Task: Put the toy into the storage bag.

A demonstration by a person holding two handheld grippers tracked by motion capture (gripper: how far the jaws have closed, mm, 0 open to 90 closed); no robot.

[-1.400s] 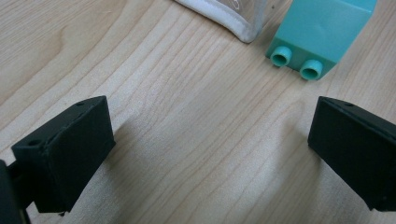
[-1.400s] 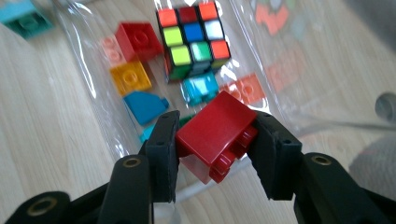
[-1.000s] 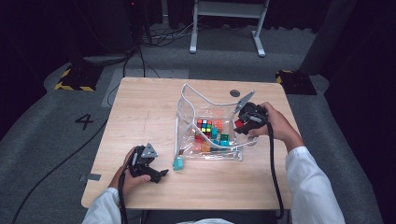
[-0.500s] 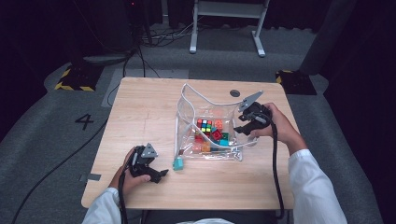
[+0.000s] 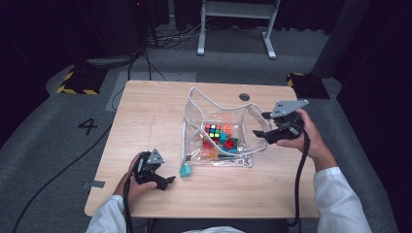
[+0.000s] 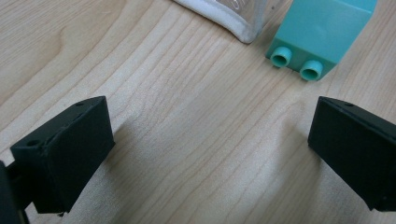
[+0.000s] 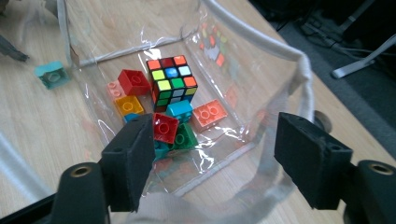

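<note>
A clear bag (image 5: 190,127) with white trim lies open on the wooden table (image 5: 145,116). It holds a Rubik's cube (image 5: 213,130) and several toy bricks, among them a red brick (image 5: 229,143). My right gripper (image 5: 260,124) hovers at the bag's right edge; its jaws have just been opening and nothing is between them. In the right gripper view, the open right gripper (image 7: 215,154) looks down on the cube (image 7: 171,81) and the red brick (image 7: 165,127). My left gripper (image 5: 167,180) rests open near the front edge, close to a teal brick (image 5: 185,170) outside the bag. The left gripper (image 6: 210,140) has the teal brick (image 6: 322,28) just ahead of it.
The bag's corner (image 6: 238,18) lies beside the teal brick. A dark round hole (image 5: 244,96) marks the table's far side. Cables and a white stand (image 5: 235,24) sit on the grey floor beyond the table.
My right gripper has drawn back to the right and risen from the bag, and its jaws have opened. A red brick seen at its jaws now lies in the bag. The left gripper stayed put.
</note>
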